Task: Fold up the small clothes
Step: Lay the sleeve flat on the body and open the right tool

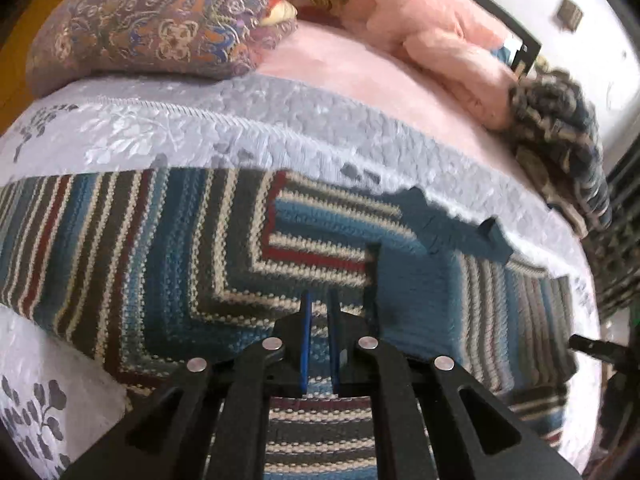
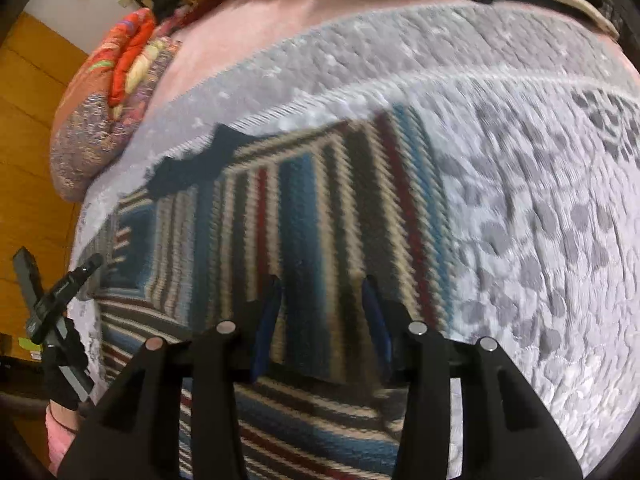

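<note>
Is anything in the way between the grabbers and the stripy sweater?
Nothing visible. The left gripper and right gripper both hang right over the striped knit sweater, with only bare knit between their fingers.

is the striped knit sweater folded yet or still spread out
Partly folded: the striped sweater has a flap doubled over itself, its stripes crossing the layer beneath, on the bedspread.

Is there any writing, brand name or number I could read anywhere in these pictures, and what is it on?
No text reads clearly in either view.
Black handle beside the striped knit garment: faint pale lettering, too blurred to read.
Small plate on the wall: too small to tell.
</note>
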Demonstrator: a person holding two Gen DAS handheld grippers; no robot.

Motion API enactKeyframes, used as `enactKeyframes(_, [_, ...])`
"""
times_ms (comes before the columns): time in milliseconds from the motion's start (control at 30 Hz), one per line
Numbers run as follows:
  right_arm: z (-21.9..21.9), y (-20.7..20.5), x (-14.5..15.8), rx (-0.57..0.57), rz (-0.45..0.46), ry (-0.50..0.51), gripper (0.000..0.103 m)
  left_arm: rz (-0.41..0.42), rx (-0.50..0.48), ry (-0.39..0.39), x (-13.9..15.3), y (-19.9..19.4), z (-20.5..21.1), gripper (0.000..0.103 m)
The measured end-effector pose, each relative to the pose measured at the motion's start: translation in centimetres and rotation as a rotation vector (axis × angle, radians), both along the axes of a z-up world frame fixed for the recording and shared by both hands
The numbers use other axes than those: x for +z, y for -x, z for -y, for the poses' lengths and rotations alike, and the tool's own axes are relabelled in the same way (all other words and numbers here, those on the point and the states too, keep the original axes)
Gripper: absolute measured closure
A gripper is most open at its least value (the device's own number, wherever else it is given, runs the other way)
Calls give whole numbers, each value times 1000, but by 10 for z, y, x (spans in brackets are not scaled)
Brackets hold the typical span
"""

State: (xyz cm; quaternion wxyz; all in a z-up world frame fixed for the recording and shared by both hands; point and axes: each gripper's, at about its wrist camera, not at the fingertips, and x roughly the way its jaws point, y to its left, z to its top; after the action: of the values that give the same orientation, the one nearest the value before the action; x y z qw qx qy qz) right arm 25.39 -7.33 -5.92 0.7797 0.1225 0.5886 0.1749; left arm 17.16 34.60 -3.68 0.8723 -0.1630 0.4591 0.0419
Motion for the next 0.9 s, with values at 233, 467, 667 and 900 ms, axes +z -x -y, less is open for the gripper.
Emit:
enactKeyframes(233, [-43,3,2,88,-3,-30,60,2,-206,19,-3,-16,82,82])
enactKeyframes(467, [-56,5,-24,109,-53,9,61,-126,-195,34,-53,-27,77,82])
enactKeyframes(667, [-53,4,-43,98,-74,8,62,-119,-175,121,-63,-26,59,88])
enactKeyframes(900, [-62,7,-37,117,-48,35,53,-95,-179,126,-55,-21,60,86])
